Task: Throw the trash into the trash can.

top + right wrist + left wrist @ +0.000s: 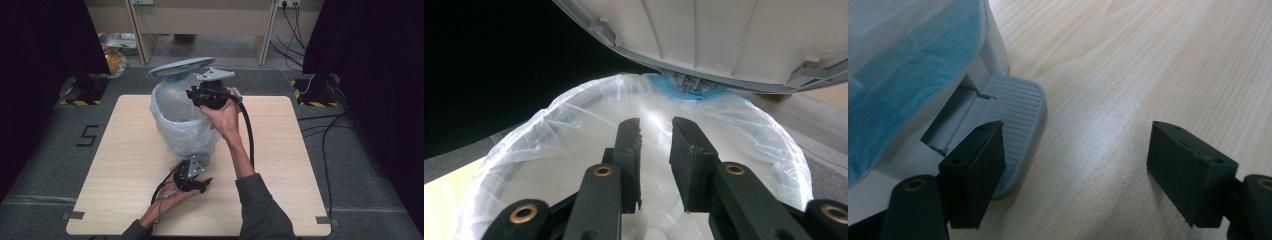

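A white pedal bin lined with a clear plastic bag stands at the middle back of the wooden table. Its grey lid is raised and hangs over the mouth. My right gripper hovers over the bin's open mouth and points down into it; its jaws stand a narrow gap apart with nothing between them. My left gripper is low at the bin's foot, jaws wide open. Its left jaw lies on the near edge of the grey ribbed pedal.
Cables run over the grey floor to the right of the table. Stand bases with striped tape sit at the back left and back right. Desk legs and a bag of yellow things lie beyond the table.
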Motion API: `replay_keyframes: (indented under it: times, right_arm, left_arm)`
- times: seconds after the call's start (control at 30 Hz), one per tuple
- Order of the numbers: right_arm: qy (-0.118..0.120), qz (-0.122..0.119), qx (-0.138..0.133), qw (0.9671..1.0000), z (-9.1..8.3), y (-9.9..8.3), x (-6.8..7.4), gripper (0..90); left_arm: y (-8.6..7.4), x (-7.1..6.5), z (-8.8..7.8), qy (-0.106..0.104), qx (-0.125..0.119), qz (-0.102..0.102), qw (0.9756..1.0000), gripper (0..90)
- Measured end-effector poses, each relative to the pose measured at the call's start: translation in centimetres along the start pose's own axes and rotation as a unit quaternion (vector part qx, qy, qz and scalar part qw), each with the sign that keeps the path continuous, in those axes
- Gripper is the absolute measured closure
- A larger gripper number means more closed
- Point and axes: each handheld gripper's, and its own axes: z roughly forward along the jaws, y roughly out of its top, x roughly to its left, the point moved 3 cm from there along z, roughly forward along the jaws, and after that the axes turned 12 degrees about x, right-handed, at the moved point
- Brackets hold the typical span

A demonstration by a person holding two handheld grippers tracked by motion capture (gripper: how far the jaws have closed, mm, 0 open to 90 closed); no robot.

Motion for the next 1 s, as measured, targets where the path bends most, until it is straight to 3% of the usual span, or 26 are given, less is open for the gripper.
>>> replay_keyframes:
  times: [0.23,0.53,0.67,1.0]
  right_arm:
    - [-0.002,0.004,0.000,1.0000,-0.6,-0.4,-0.3,68.3]
    - [-0.008,0.017,-0.007,0.9998,-1.4,-0.9,-0.6,53.2]
    - [-0.011,0.023,-0.014,0.9996,-2.7,-1.5,-0.6,43.7]
    - [-0.029,0.046,-0.026,0.9982,-5.6,-4.2,-1.7,31.4]
  left_arm:
    - [0.0,0.0,0.0,0.000,0.000,0.000,1.0000,22.7]
    - [0.0,0.0,0.0,0.000,0.000,0.000,1.0000,22.7]
    - [0.0,0.0,0.0,0.000,0.000,0.000,1.0000,22.7]
    - [0.0,0.0,0.0,-0.001,0.001,0.001,1.0000,22.6]
